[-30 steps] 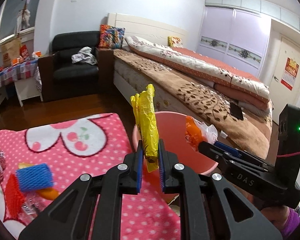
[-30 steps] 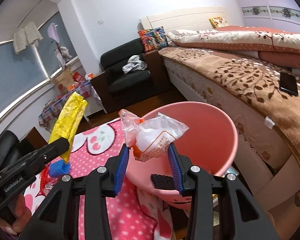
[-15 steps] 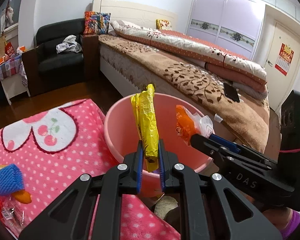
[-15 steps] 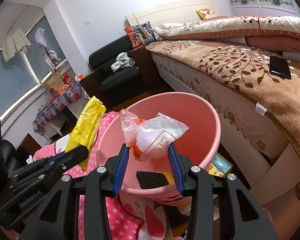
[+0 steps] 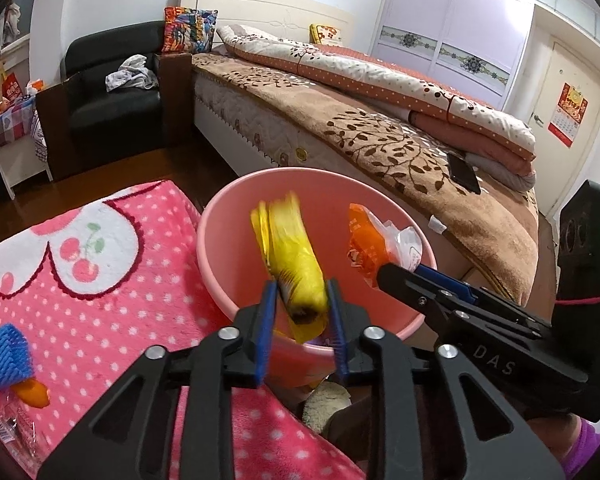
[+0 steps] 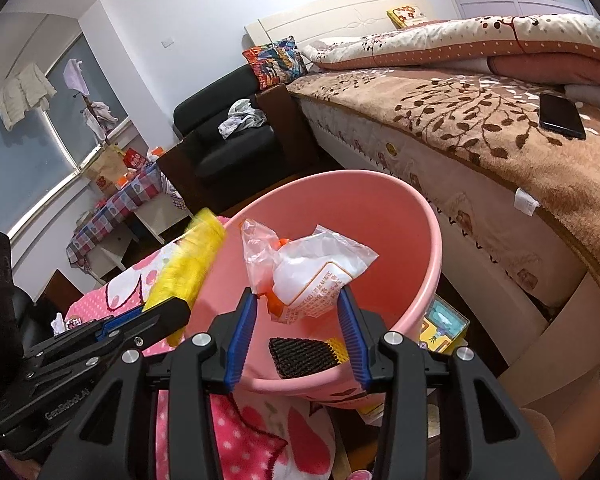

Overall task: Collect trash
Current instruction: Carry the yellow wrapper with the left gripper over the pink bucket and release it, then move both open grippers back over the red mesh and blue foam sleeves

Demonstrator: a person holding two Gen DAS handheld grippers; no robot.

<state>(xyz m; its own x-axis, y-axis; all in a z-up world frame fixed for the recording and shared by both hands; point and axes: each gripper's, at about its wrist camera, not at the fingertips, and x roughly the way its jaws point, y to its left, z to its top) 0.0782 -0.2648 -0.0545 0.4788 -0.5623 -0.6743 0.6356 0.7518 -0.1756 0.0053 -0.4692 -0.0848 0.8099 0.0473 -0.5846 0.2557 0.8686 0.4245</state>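
**A:** Two pieces of trash are over the pink bucket (image 5: 220, 216). What worries you?

**B:** The yellow wrapper (image 5: 296, 256). The fingers of the left gripper (image 5: 300, 312) are spreading, and the wrapper sits between them, blurred and loose, no longer pressed. Its lower end is right above the bucket's near rim, at 6 o'clock of the opening. If it tips back toward the hand, I think it could catch on that rim or slide down outside, onto the pink polka-dot blanket (image 5: 100, 320).

**A:** And the other hand?

**B:** The right gripper (image 6: 296, 300) pinches the crumpled white-and-orange bag (image 6: 320, 268) by its lower corners. That bag is light and stiff. Let go too gently, it might cling to one pad or drift toward 3 o'clock and land by the bed (image 6: 480, 128). The two grippers are also near each other, so a bump could knock either piece off course.

**A:** What does each camera add?

**B:** Only the right wrist view looks into the bucket's bottom: a black netted piece (image 6: 302, 356) lies there, and a colourful box (image 6: 444, 324) sits outside it, at 4 o'clock. Only the left wrist view shows more trash waiting on the blanket, such as a blue foam net (image 5: 2, 356) at 9 o'clock.
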